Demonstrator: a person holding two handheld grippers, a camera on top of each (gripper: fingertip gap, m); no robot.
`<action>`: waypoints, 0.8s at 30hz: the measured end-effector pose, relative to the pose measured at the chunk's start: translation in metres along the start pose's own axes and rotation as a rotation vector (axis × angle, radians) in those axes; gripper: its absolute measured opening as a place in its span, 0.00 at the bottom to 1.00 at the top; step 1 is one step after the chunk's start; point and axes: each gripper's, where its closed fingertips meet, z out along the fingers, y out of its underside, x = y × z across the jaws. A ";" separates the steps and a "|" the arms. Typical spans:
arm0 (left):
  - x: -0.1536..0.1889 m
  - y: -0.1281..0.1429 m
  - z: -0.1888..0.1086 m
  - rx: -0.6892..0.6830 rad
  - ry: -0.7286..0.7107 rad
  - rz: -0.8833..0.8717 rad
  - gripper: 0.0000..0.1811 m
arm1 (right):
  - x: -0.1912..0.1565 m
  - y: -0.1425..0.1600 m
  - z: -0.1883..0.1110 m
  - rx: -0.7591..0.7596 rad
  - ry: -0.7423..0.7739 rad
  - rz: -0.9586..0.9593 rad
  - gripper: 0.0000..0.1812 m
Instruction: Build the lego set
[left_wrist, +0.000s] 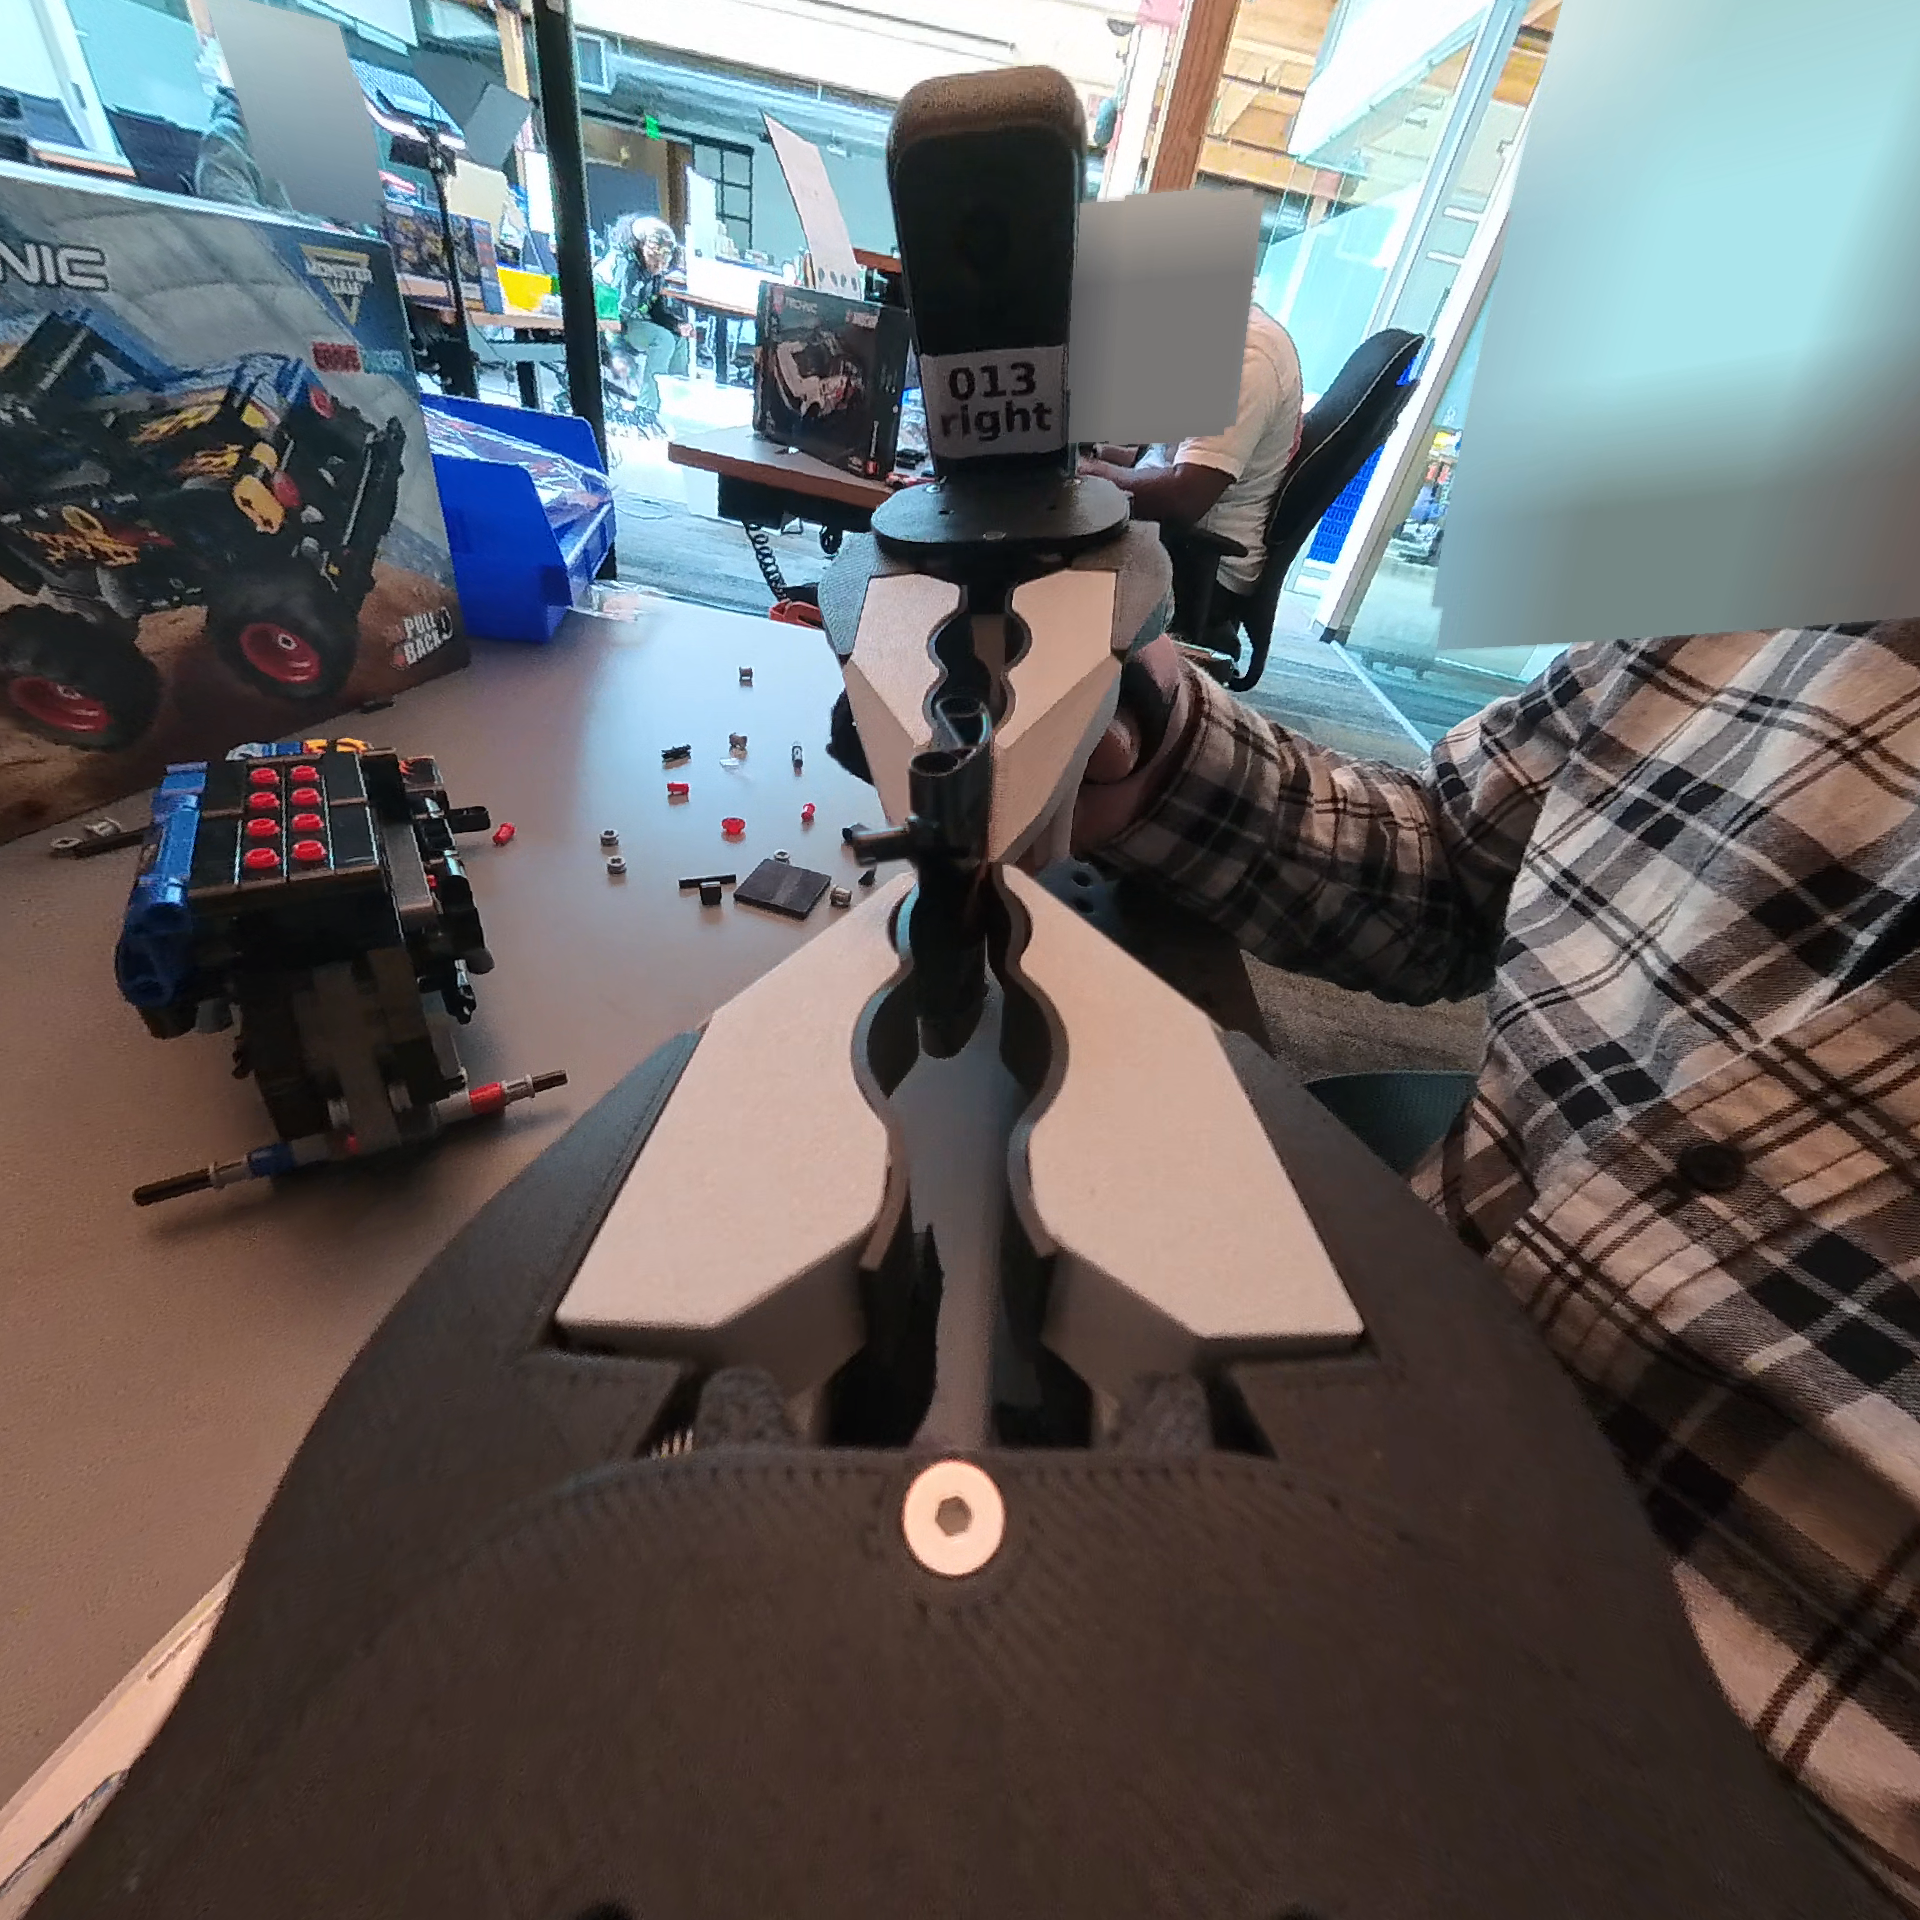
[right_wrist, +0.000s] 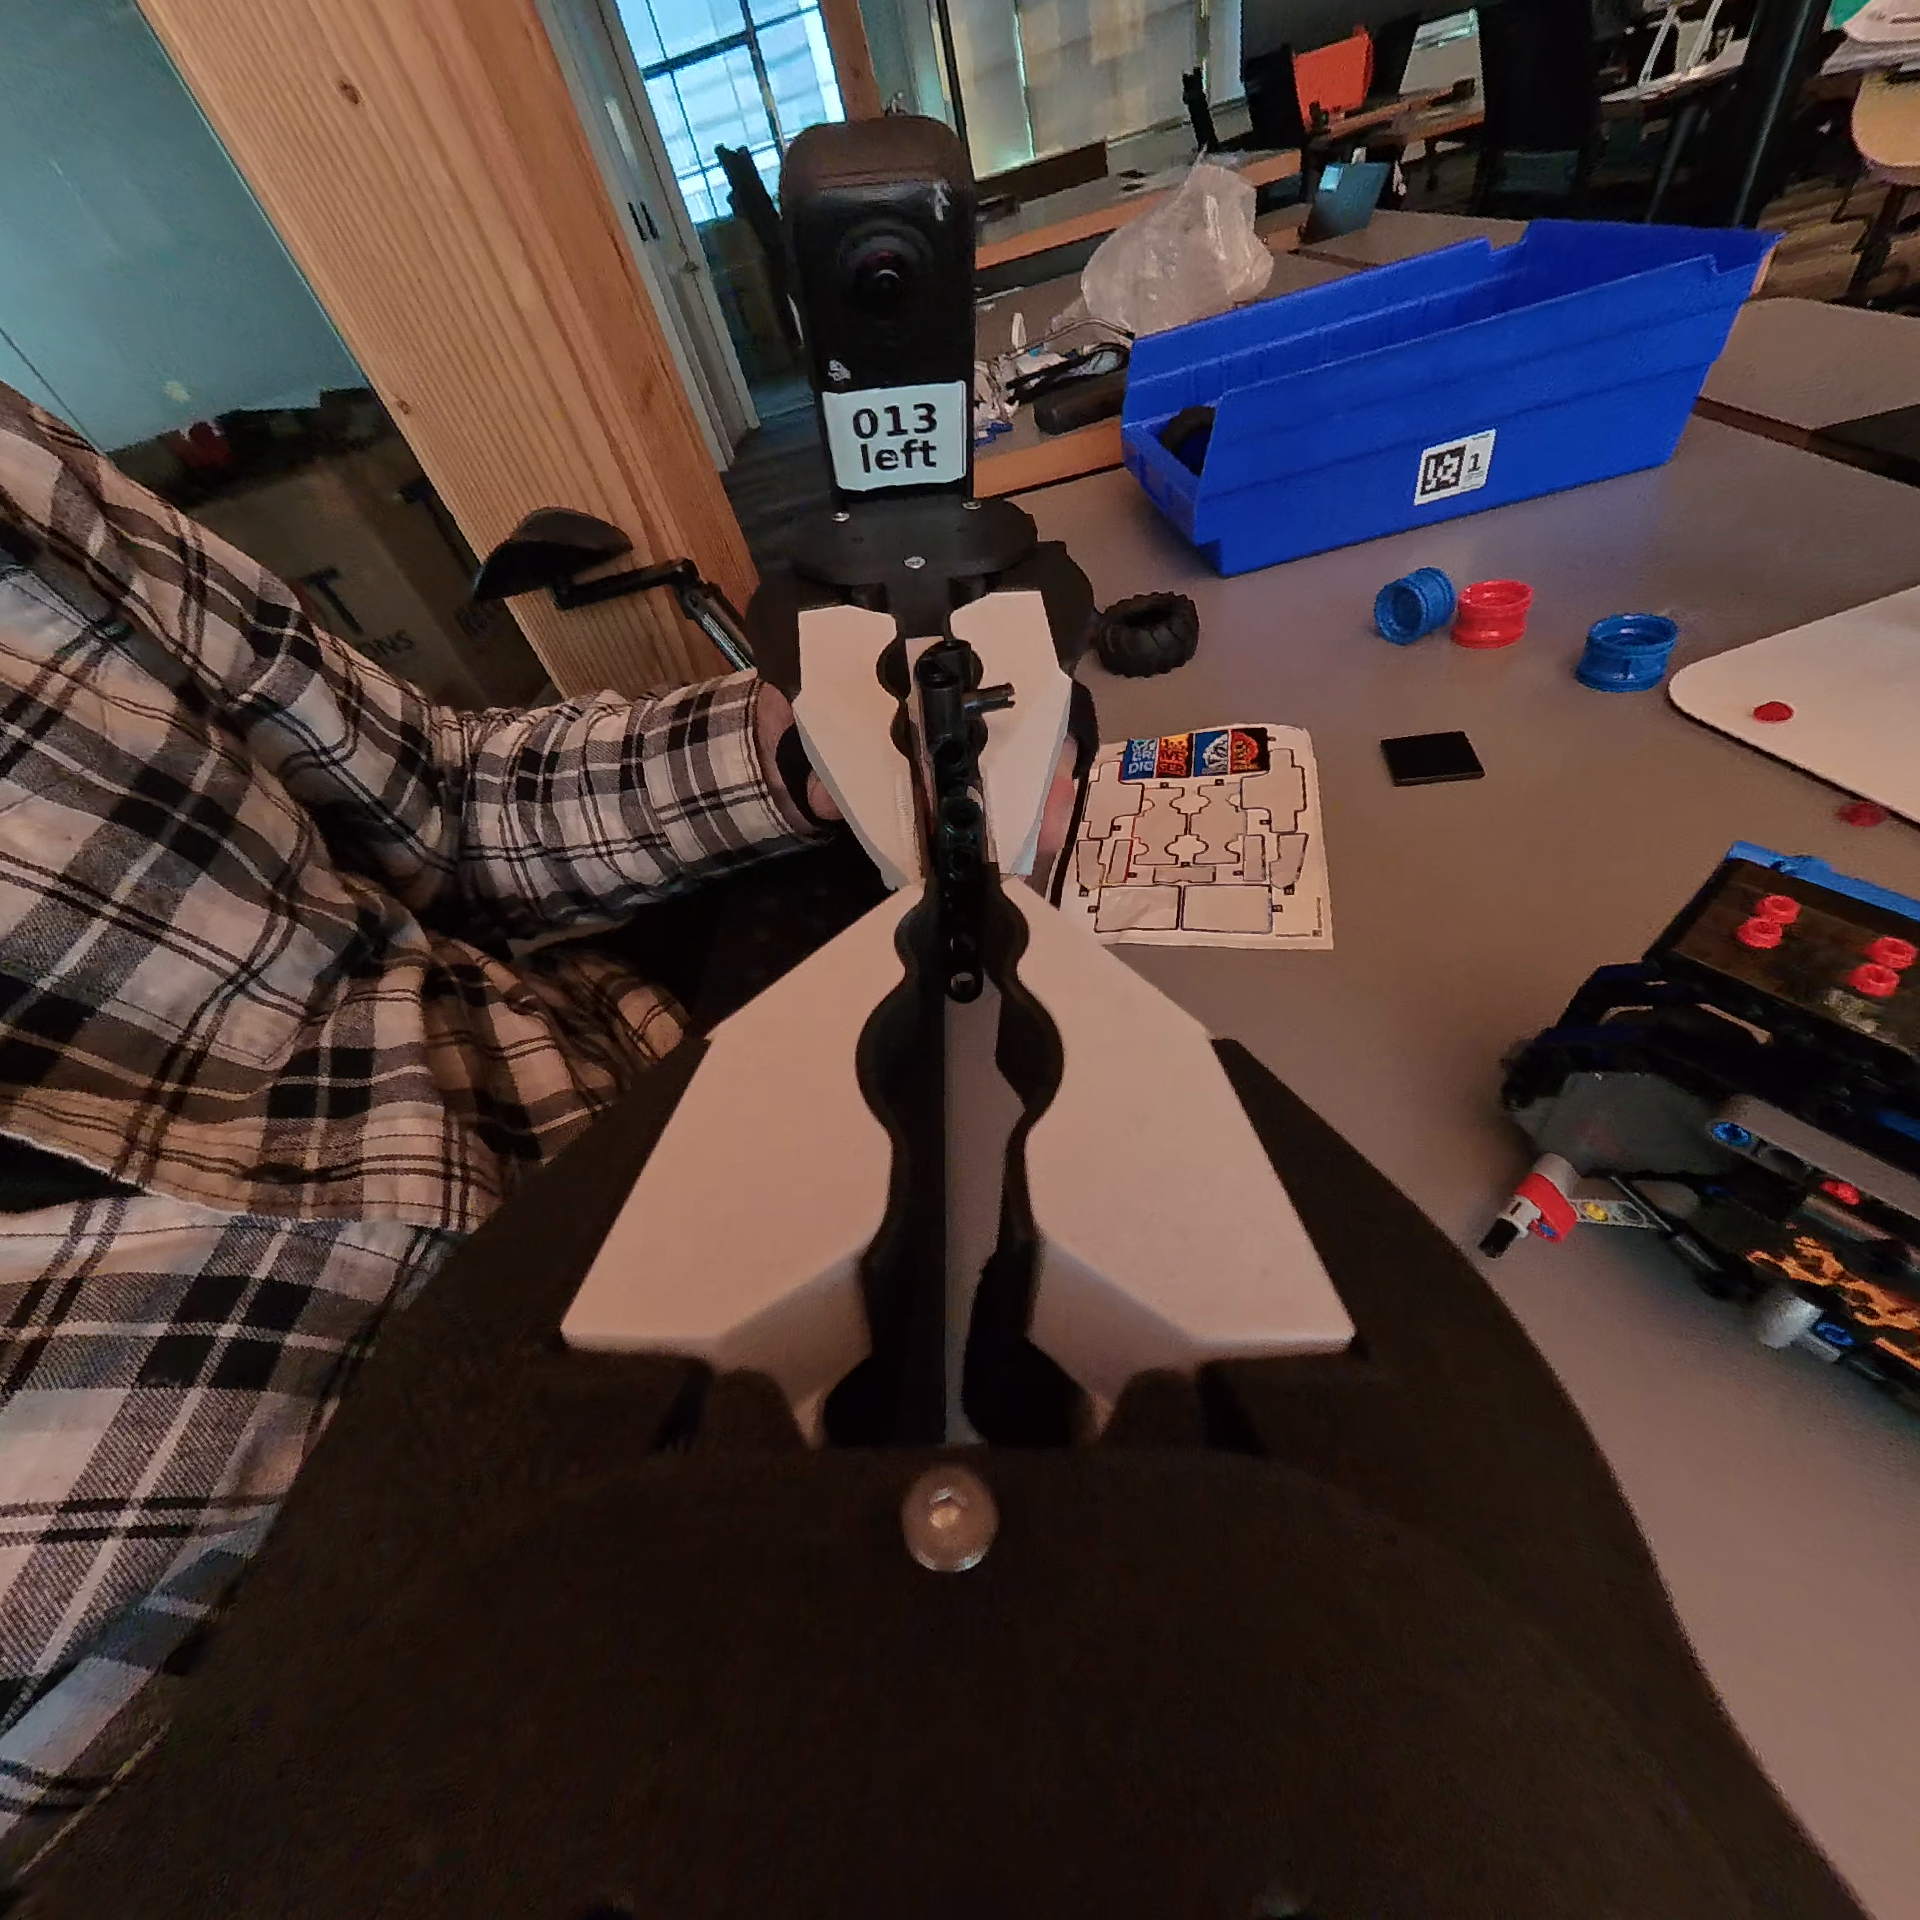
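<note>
A long black beam (left_wrist: 943, 935) with a short peg sticking out of its side is held in the air between my two grippers, which face each other tip to tip. My left gripper (left_wrist: 951, 883) is shut on one end of it. My right gripper (right_wrist: 961, 888) is shut on the other end of the beam (right_wrist: 951, 790). The right gripper (left_wrist: 987, 821) also shows in the left wrist view and the left gripper (right_wrist: 956, 847) in the right wrist view. The part-built black and blue truck model (left_wrist: 301, 914) with red studs lies on the grey table, also in the right wrist view (right_wrist: 1745, 1091).
The set's box (left_wrist: 187, 468) and a blue bin (right_wrist: 1434, 395) stand at the back. Small loose parts (left_wrist: 727, 821) and a black tile (right_wrist: 1432, 757) lie on the table. A sticker sheet (right_wrist: 1205, 842), a black tyre (right_wrist: 1148, 634), blue and red rims (right_wrist: 1493, 613) and a white sheet (right_wrist: 1818, 696) lie nearby. The grippers are tip to tip, or close to it.
</note>
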 end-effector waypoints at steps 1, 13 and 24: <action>0.001 -0.001 0.000 0.005 0.005 -0.008 0.05 | 0.000 0.000 0.000 0.000 0.001 -0.006 0.03; -0.002 -0.001 -0.002 0.010 -0.005 -0.011 0.05 | 0.002 -0.001 0.002 -0.005 0.020 -0.023 0.03; -0.001 -0.008 -0.001 0.068 0.053 -0.095 0.05 | 0.002 -0.007 -0.001 0.049 -0.012 0.035 0.03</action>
